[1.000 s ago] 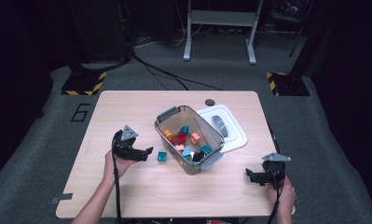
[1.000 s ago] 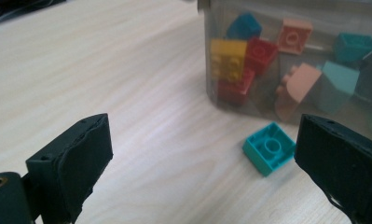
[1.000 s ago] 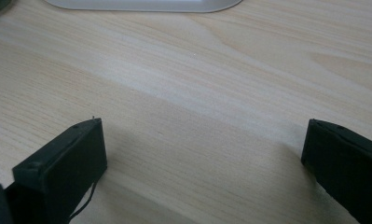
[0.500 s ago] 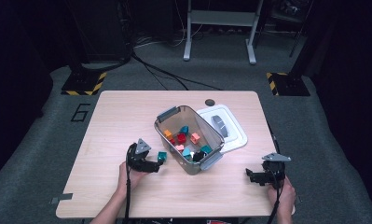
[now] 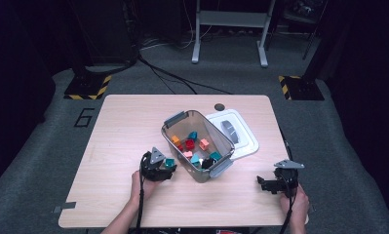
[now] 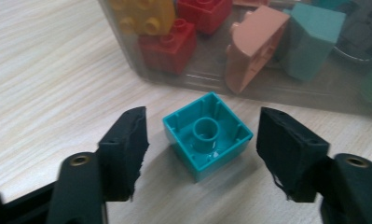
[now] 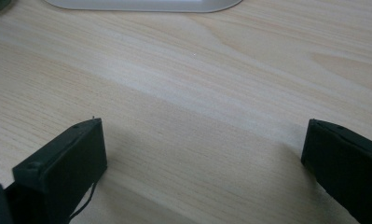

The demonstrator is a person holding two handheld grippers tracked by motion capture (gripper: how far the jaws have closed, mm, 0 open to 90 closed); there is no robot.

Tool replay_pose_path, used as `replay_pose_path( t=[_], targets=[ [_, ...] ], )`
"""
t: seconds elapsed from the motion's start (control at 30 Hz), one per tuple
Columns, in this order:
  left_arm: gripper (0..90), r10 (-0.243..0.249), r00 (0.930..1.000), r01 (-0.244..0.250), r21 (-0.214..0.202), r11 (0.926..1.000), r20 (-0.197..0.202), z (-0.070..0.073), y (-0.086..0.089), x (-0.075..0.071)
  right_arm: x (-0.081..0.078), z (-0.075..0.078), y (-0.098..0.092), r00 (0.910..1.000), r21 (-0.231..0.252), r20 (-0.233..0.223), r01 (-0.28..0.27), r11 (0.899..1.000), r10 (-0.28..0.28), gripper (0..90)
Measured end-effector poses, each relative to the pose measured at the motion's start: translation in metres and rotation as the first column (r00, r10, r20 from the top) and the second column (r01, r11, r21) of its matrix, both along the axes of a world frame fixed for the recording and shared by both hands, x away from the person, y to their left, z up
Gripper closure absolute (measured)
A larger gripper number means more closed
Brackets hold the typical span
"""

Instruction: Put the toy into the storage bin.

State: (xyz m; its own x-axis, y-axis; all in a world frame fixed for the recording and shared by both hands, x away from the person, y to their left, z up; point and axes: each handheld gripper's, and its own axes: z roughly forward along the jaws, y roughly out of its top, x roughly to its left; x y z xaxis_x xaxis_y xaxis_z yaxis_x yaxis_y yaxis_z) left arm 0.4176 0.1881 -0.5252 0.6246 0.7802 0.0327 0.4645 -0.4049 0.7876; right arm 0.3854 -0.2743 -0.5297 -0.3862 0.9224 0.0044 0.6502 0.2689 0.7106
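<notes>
Teal block (image 6: 207, 136) upside-down, light wooden table (image 5: 124, 122), dark room

I sit at a light wooden table (image 5: 133, 122) with a small dark round hole (image 5: 219, 107) near its far edge. The floor (image 5: 328, 146) around my table is grey carpet, with a number six (image 5: 84, 117) marked on it and two black blocks with yellow and black stripes (image 5: 87, 89) (image 5: 299, 87). Behind the table the room is very dark, and I see a grey metal stand (image 5: 229, 29) and black cables (image 5: 167, 80) on the floor.
</notes>
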Motion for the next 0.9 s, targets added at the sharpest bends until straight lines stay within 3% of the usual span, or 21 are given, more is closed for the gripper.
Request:
replay_pose_path(
  t=[0.2, 0.3, 0.63, 0.9],
  targets=[
    [48.4, 0.024, 0.9995, -0.024, -0.003, 0.9997, -0.018, -0.001, 0.001, 0.002, 0.0, 0.0, 0.0, 1.0, 0.0, 0.0, 0.0, 1.0, 0.0, 0.0],
    [58.8, 0.033, 0.9991, -0.034, -0.01, 0.9994, -0.028, -0.001, 0.002, 0.002, 0.0, 0.0, 0.0, 1.0, 0.001, 0.0, 0.002, 1.0, -0.002, 0.0],
    [59.3, 0.04, 0.9991, -0.04, -0.019, 0.999, -0.014, 0.0, 0.011, 0.0, 0.0, 0.0, 0.0, 1.0, 0.0, 0.0, 0.0, 1.0, 0.0, 0.0],
    [59.3, 0.062, 0.998, -0.063, -0.049, 0.9968, -0.009, 0.011, 0.03, -0.002, 0.0, 0.0, 0.0, 1.0, 0.002, 0.0, 0.002, 1.0, -0.002, 0.0]
  ],
)
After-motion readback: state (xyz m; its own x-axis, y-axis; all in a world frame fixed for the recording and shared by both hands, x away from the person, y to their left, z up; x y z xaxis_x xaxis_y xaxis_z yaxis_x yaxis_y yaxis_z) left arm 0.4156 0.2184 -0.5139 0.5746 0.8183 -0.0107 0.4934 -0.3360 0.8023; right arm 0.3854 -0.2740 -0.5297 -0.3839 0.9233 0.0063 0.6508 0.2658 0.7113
